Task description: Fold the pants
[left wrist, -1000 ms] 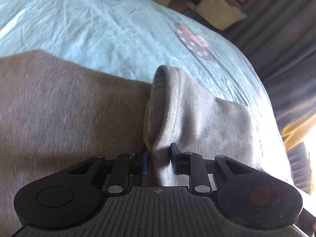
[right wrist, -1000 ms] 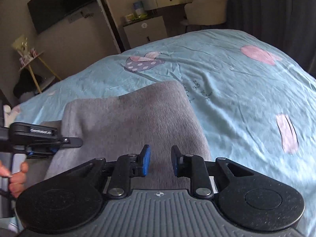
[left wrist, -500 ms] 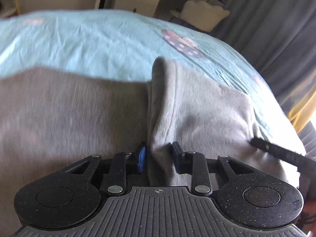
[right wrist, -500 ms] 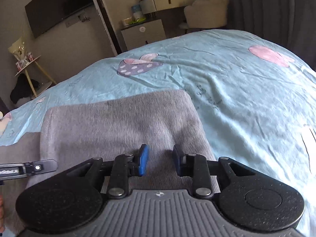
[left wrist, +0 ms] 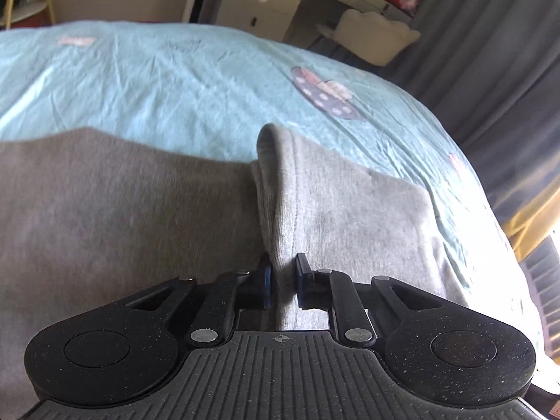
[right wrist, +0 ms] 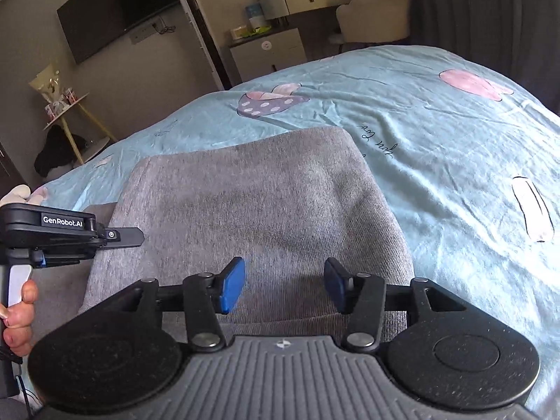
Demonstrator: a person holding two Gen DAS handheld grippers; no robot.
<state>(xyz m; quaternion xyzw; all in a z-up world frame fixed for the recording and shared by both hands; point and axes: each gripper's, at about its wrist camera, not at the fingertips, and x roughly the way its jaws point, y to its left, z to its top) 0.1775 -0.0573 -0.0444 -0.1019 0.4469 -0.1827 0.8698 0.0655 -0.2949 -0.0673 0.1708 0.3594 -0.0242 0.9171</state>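
The left gripper (left wrist: 282,281), a black two-finger hand-held tool with blue pads, is closing its jaws on a raised ridge of the grey knit cotton pants (left wrist: 105,217), and the cloth is sitting pinched between the pads. The right gripper (right wrist: 284,285), a matching black tool, is opening its jaws; nothing is lying between its blue pads (right wrist: 231,285), which are standing apart just above the folded grey panel.

Outward from both tools, the pants are lying on a pale blue printed bedsheet (left wrist: 157,80), the folded part nearest the right gripper and the wider, flatter part stretching to the left of the left gripper's view. In the right wrist view the left gripper is reaching in from the left edge over the pants, a person's fingers (right wrist: 17,309) wrapped round its handle.

The risks, as I judge them: the left pinch is catching only a narrow ridge, so a pull could be sliding it free or dragging one layer and skewing the fold. With the right jaws letting go, the folded panel is lying unrestrained and could be shifting or springing open if the left side tugs.
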